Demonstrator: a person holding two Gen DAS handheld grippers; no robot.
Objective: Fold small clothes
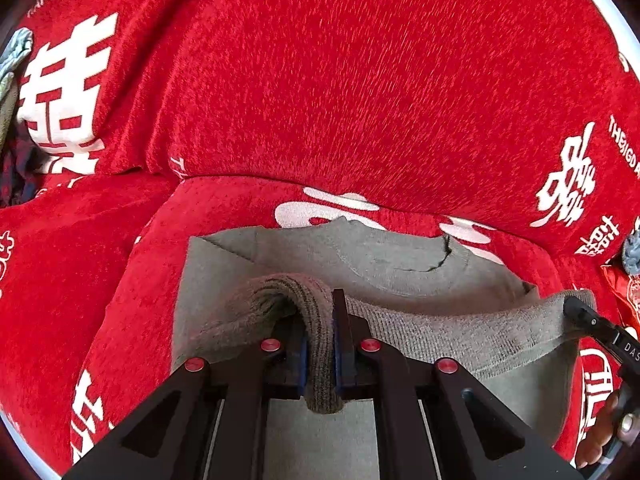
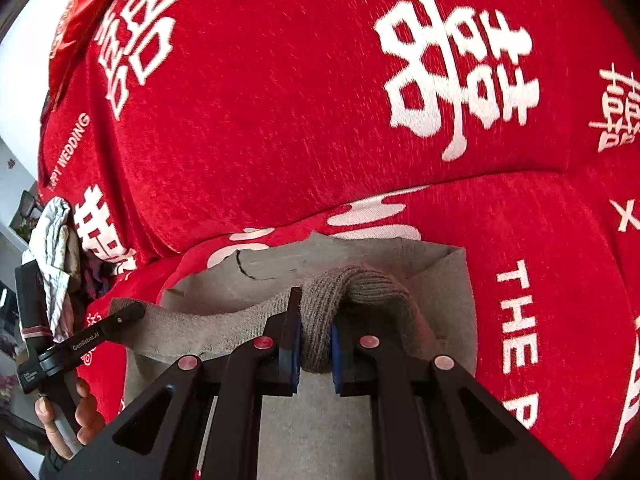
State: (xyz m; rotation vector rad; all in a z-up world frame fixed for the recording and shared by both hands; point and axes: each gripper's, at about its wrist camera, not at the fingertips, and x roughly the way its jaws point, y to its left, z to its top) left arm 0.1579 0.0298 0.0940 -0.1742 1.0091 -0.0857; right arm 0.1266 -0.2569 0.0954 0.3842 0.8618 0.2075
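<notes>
A small grey-brown garment point(image 1: 400, 264) lies on a red sofa seat; it also shows in the right wrist view point(image 2: 436, 280). Its ribbed hem point(image 1: 460, 336) is lifted and stretched between both grippers. My left gripper point(image 1: 320, 344) is shut on the hem's left end, which bunches between the blue pads. My right gripper point(image 2: 314, 344) is shut on the hem's right end point(image 2: 320, 320). The right gripper's finger shows at the right of the left wrist view point(image 1: 580, 312); the left gripper's finger shows at the left of the right wrist view point(image 2: 120, 316).
The red sofa cover point(image 1: 360, 80) with white characters forms the seat and backrest point(image 2: 260, 100). A pile of other clothes point(image 2: 56, 248) lies on the seat's left end, also visible in the left wrist view point(image 1: 12, 76). A grey item point(image 1: 632, 248) sits at the right.
</notes>
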